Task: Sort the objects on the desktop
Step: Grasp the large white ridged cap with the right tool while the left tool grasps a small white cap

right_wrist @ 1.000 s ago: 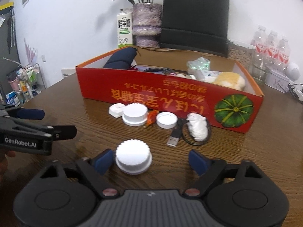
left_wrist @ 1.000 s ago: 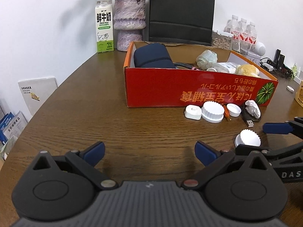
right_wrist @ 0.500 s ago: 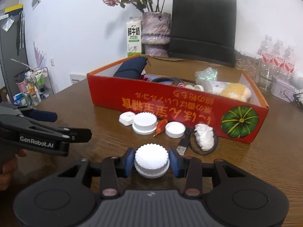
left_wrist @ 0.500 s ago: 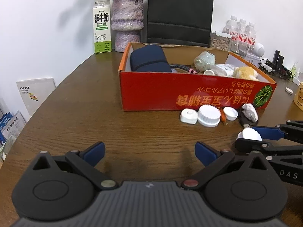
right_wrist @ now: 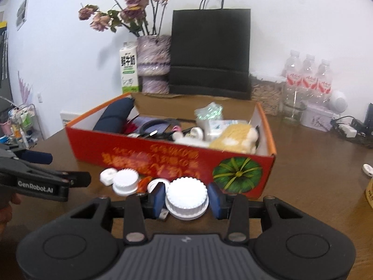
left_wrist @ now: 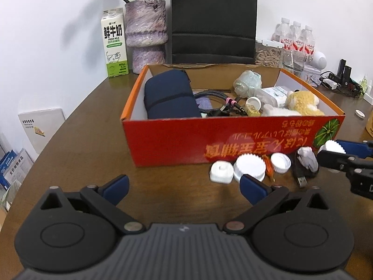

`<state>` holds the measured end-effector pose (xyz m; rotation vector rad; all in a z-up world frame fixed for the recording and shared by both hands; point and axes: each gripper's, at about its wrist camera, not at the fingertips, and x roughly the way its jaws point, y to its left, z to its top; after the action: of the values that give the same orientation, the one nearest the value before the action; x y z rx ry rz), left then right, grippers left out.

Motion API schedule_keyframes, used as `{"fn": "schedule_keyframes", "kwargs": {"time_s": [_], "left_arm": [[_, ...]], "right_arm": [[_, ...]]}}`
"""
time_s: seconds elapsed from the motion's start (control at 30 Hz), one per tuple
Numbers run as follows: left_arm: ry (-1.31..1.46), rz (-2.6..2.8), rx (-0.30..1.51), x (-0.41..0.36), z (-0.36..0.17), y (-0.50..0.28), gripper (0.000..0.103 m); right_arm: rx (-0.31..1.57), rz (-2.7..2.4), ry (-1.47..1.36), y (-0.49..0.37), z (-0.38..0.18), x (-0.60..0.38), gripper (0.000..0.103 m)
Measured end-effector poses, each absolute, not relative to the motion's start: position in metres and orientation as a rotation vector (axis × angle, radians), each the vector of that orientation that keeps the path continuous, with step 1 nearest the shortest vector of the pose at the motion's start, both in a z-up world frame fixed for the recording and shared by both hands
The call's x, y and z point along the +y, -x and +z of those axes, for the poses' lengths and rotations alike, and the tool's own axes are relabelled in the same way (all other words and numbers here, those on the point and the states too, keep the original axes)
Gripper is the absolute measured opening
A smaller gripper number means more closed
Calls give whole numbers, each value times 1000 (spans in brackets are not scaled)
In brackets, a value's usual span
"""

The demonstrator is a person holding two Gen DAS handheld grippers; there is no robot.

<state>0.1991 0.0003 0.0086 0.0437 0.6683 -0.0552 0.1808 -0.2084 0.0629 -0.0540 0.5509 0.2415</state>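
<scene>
Between my right gripper's (right_wrist: 186, 197) blue pads sits a white ribbed cap (right_wrist: 186, 195), clamped and lifted in front of the red box (right_wrist: 177, 156) (other caps lie below on the table (left_wrist: 70, 149)). My left gripper (left_wrist: 184, 186) hangs spread, holding nothing.

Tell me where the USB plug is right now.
In the left wrist view the USB plug lies on the table at right, beside the white caps before the red box.

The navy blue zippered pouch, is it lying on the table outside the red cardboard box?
No, the navy blue zippered pouch lies inside the red cardboard box, at its left end.
</scene>
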Motion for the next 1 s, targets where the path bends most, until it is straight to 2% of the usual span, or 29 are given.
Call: {"fn": "schedule_keyframes", "kwargs": {"time_s": [0.4, 0.73, 1.0], "left_arm": [[-66, -39, 698, -13, -6, -229, 101], [-43, -57, 704, -11, -13, -233, 88], [-22, -52, 699, -13, -14, -235, 84]], "right_arm": [[540, 219, 21, -196, 53, -218, 39], [561, 221, -10, -197, 45, -222, 39], [564, 218, -15, -196, 42, -221, 39]]}}
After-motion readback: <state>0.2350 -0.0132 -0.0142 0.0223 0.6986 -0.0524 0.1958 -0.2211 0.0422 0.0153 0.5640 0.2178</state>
